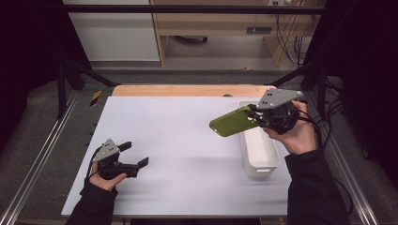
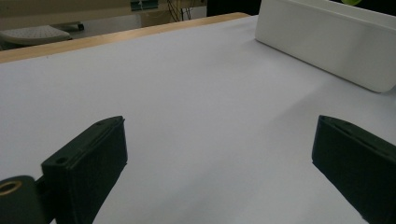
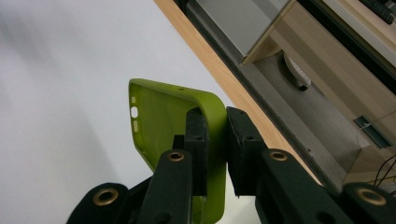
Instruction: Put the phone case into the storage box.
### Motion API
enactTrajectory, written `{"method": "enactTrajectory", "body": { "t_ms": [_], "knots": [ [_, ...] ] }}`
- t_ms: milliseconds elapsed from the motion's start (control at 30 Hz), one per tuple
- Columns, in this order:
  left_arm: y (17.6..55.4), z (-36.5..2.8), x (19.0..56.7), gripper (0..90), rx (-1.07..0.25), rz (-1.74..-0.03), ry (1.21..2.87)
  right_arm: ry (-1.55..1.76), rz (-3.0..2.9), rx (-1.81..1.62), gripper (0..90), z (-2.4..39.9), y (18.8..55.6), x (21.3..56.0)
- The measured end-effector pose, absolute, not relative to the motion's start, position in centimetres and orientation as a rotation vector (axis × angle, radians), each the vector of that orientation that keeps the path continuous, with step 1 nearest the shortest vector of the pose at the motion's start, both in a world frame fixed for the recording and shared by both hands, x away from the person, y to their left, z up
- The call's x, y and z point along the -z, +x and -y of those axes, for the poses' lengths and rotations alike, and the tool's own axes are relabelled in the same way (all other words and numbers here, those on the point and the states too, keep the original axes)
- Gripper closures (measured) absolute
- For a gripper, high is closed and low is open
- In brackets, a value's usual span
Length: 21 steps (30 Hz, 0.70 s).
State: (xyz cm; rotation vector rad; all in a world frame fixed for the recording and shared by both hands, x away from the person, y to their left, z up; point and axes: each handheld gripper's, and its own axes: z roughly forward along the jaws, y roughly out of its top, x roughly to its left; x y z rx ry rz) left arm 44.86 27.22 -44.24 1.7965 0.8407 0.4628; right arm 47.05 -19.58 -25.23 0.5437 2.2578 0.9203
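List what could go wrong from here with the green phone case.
1. The right gripper pinches only one side wall of the green phone case, so the case could twist or slip out.
2. It hangs beside the white bin, not over it; a drop would likely land on the table.

A long white plastic bin (image 1: pixel 259 152) stands on the right part of the white-topped counter (image 1: pixel 178 145), its long side running away from the near edge. The counter's far edge shows a strip of pale wood (image 1: pixel 187 90). Beyond it stands a wooden shelf unit (image 1: pixel 220 28) on grey floor.
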Motion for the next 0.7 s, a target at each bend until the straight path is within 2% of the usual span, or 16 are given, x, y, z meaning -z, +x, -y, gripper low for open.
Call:
{"method": "enactTrajectory", "body": {
  "t_ms": [700],
  "knots": [
    [44.9, -27.4, 44.4, 3.2, -0.476, -0.836, 1.801, 0.548, -2.191, -0.81, 80.2, 20.6, 48.1, 23.5]
  ]
}}
